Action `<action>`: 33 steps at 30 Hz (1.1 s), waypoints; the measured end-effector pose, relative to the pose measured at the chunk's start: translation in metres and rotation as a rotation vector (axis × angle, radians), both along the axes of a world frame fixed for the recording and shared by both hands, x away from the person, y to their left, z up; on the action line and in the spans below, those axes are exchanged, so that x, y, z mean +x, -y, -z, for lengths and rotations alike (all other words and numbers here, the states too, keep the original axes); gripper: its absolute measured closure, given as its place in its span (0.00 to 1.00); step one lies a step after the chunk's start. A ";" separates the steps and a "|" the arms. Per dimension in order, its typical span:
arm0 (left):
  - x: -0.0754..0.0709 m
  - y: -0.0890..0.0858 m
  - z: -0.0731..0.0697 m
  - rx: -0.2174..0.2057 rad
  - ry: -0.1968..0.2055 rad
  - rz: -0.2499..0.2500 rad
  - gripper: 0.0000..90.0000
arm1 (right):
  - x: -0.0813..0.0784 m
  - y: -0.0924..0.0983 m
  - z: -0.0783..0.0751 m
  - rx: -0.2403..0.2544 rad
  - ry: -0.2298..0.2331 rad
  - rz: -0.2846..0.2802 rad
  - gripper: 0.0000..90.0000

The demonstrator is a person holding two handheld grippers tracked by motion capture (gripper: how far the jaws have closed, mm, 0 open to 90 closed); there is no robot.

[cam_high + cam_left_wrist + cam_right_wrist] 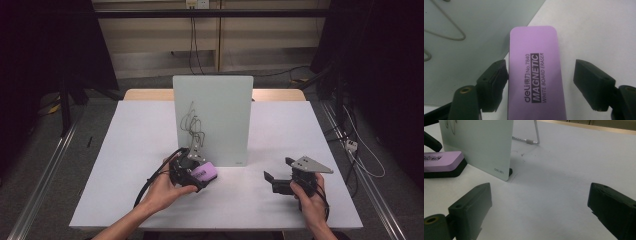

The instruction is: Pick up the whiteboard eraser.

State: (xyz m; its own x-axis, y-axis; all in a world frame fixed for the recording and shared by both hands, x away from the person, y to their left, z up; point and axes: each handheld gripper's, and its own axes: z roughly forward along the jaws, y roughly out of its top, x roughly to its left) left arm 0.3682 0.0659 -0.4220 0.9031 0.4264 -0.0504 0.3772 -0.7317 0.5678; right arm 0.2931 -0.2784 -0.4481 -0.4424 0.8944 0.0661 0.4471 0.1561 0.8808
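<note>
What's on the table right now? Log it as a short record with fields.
surface: white table
board: small whiteboard standing upright on its stand, with pen scribbles
eraser: purple magnetic whiteboard eraser lying at the board's foot
left gripper: jaws either side of the eraser, one pad at its edge, a gap at the other
right gripper: open, nothing between the jaws, off to the right of the board

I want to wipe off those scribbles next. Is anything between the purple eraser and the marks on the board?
Nothing visible. The eraser lies between the left gripper's jaws at the foot of the board, scribbles just above.
</note>
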 end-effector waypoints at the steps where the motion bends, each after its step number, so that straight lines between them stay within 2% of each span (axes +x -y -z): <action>1: 0.001 0.000 0.001 0.009 0.004 -0.005 0.32 | 0.000 0.000 0.000 -0.001 0.002 -0.001 0.06; 9: 0.006 -0.001 0.003 0.033 -0.004 -0.011 0.37 | 0.000 0.000 0.000 0.000 0.003 -0.003 0.06; 10: 0.006 -0.001 0.004 0.050 -0.004 -0.011 0.38 | 0.000 0.000 0.000 0.000 0.004 -0.005 0.06; 12: 0.005 0.000 0.007 0.046 -0.020 -0.010 0.40 | -0.001 0.000 0.000 -0.002 0.006 -0.006 0.06; 16: 0.004 0.002 0.008 0.064 -0.009 -0.002 0.43 | 0.000 0.000 0.000 -0.001 0.004 -0.003 0.06; 29: 0.005 0.001 0.006 0.050 -0.014 -0.004 0.45 | 0.000 -0.001 0.000 0.001 -0.001 -0.007 0.06; 33: 0.005 -0.002 0.004 0.019 -0.012 -0.012 0.46 | 0.000 0.000 0.000 -0.001 0.003 -0.006 0.06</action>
State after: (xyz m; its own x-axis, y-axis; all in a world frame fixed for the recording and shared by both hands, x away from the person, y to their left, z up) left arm 0.3734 0.0680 -0.4260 0.8975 0.4379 -0.0529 0.3923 -0.7377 0.5495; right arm 0.2934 -0.2779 -0.4483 -0.4477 0.8919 0.0641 0.4435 0.1592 0.8820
